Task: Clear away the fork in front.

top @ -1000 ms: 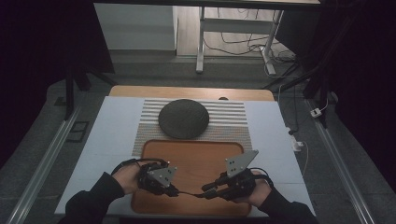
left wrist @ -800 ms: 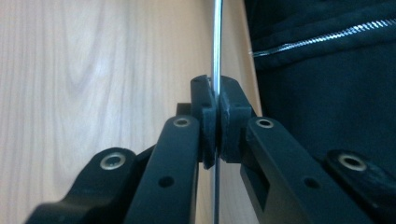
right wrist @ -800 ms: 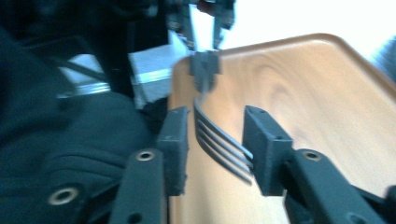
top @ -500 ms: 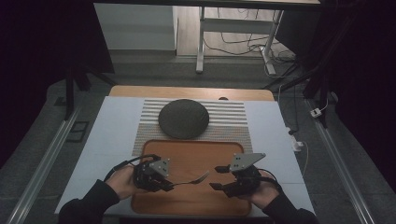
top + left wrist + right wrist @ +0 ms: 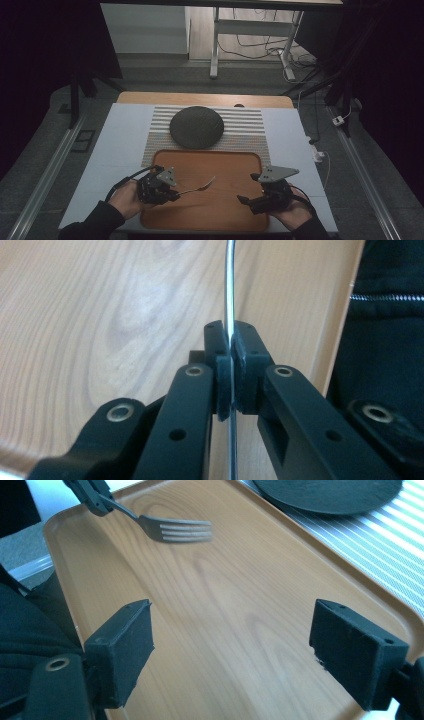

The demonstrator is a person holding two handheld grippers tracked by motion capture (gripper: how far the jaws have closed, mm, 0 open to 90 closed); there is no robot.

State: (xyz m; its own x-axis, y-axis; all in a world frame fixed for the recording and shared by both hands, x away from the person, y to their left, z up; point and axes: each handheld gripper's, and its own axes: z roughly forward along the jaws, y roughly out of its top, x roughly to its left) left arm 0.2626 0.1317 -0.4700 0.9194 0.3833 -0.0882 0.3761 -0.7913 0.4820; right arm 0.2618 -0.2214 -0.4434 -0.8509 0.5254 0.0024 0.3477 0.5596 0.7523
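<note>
We pinch the fork [image 5: 196,186] in our left tool [image 5: 167,192] over the tray [image 5: 220,210]; our right tool [image 5: 245,200], jaws just spreading, empty, hangs above bare wood near the tray's right rim.

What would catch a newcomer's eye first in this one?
The fork, clamped by its handle in the left gripper and held over the wooden tray. Next, the right gripper, its jaws just opened with nothing between them, over the tray's right side. Behind the tray, a dark round plate lies on a striped mat.
</note>
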